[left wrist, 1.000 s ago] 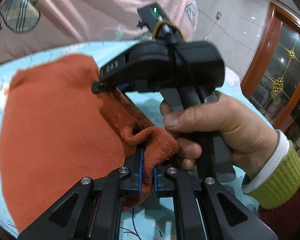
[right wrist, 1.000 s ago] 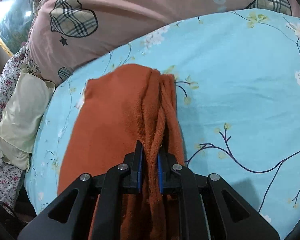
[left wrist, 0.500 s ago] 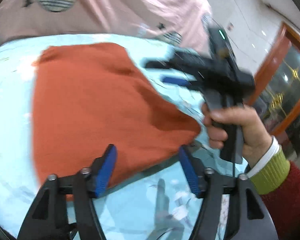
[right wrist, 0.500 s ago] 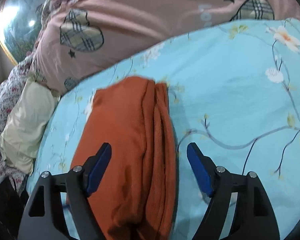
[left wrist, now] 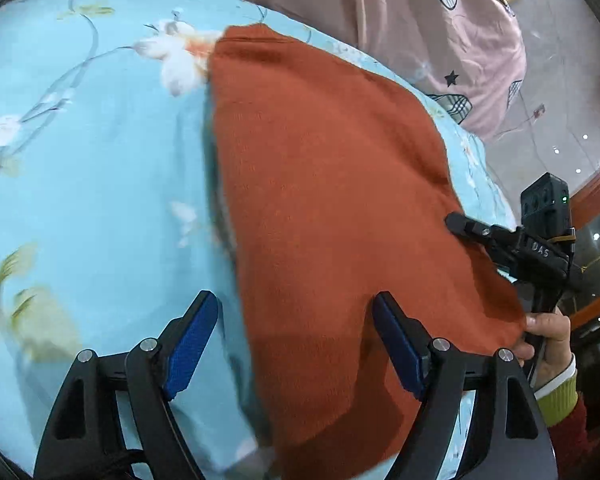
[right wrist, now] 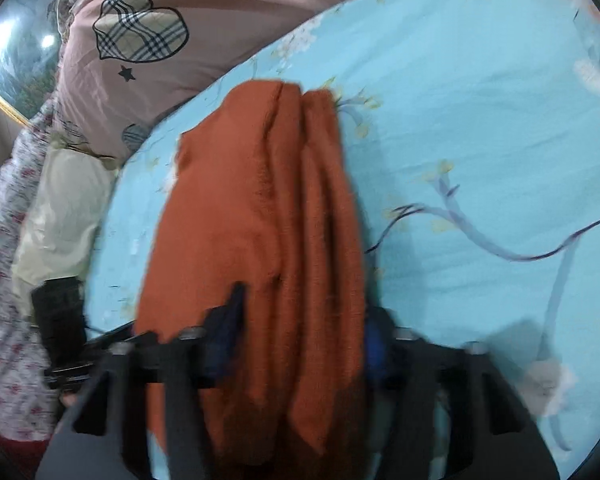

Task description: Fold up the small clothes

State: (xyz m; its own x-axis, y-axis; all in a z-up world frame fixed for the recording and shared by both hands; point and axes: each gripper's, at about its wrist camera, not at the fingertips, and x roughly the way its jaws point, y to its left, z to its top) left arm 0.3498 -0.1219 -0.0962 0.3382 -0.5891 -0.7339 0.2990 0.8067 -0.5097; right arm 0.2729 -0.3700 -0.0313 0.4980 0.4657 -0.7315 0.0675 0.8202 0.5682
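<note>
A rust-orange knit garment (left wrist: pixel 332 216) lies folded on the light blue floral bedsheet (left wrist: pixel 92 168). My left gripper (left wrist: pixel 296 344) is open, its blue pads astride the garment's near left edge, holding nothing. In the right wrist view the garment (right wrist: pixel 268 216) shows as a long folded stack with several layered edges on its right side. My right gripper (right wrist: pixel 300 336) is open, its jaws on either side of the garment's near end; the view is blurred. The right gripper also shows in the left wrist view (left wrist: pixel 512 240), at the garment's right edge, held by a hand.
A pink quilt with plaid hearts (right wrist: pixel 148 36) is bunched at the far side of the bed. A cream pillow (right wrist: pixel 56 216) and a floral cloth (right wrist: pixel 0 280) lie at the left. A wooden door frame (left wrist: pixel 596 200) stands beyond the bed edge.
Both grippers were shut on the garment's fold a second ago, then opened and let it go. Both have since moved; the left view has swung left over the sheet.
</note>
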